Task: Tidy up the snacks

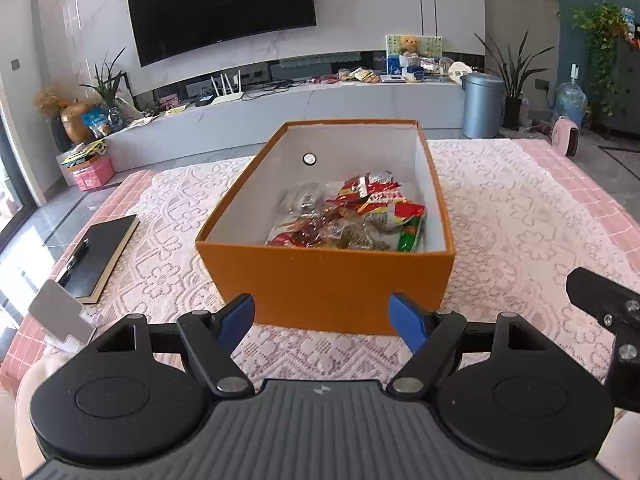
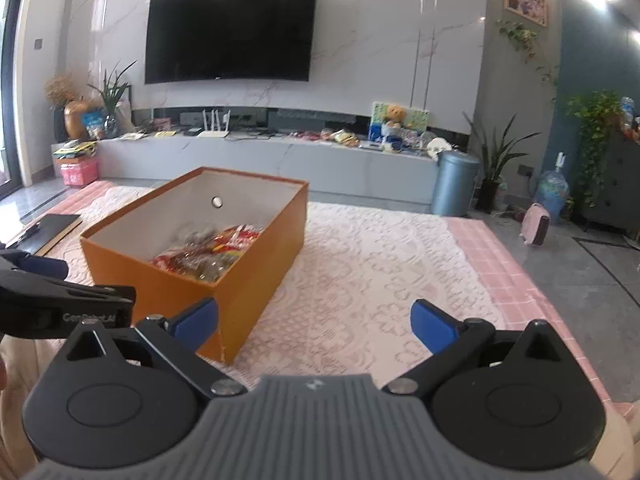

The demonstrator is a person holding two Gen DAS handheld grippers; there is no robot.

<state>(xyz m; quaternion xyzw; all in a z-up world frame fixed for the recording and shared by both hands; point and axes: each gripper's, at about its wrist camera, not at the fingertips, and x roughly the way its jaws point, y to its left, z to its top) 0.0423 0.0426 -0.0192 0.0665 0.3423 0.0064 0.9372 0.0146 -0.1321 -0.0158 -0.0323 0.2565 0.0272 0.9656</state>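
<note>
Both claws gape empty: left claw (image 1: 322, 316) low centre before the open orange cardboard box (image 1: 326, 280), right claw (image 2: 316, 322) beside its corner; crinkly red-and-green snack packets (image 1: 360, 220) already heaped mid-frame inside; nothing loose on the pink lace-covered tabletop (image 1: 500, 220), so I'd retreat gently, without nudging the walls

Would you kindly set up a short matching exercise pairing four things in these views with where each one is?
Things:
1. snack packets
2. orange box
3. black clipboard
4. television

Places:
A. on the wall
B. on the lace cloth, middle of the table
C. inside the box
D. on the table, left of the box

Pairs: 1-C, 2-B, 3-D, 4-A
</note>
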